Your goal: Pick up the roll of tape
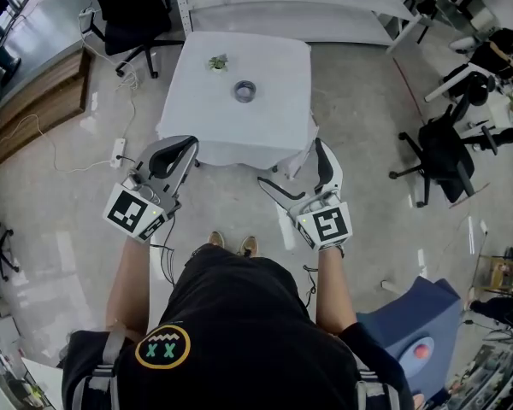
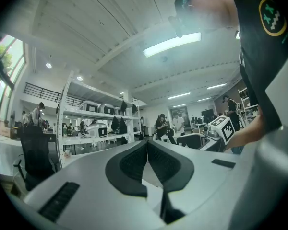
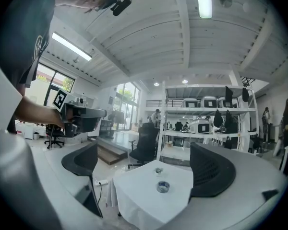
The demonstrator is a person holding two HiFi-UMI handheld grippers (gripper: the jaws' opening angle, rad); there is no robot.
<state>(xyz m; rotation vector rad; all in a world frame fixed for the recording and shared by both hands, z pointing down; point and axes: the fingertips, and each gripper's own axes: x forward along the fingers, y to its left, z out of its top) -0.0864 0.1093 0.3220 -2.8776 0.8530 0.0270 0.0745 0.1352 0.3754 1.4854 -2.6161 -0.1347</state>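
Facing the roll of tape (image 3: 163,187), right tool (image 1: 291,162) gapes empty; left tool (image 2: 147,147) closed.

Roll of tape (image 1: 244,90) lay flat on the table, unheld.
It was a small grey-blue ring with a dark open core, resting on one flat face with the hole pointing up. In the head view it sat on the white-draped table (image 1: 274,135), a little toward 12 o'clock from the cloth's centre and well in from every edge. A small green item (image 1: 217,61) stood near it, between 10 and 11 o'clock, not touching.
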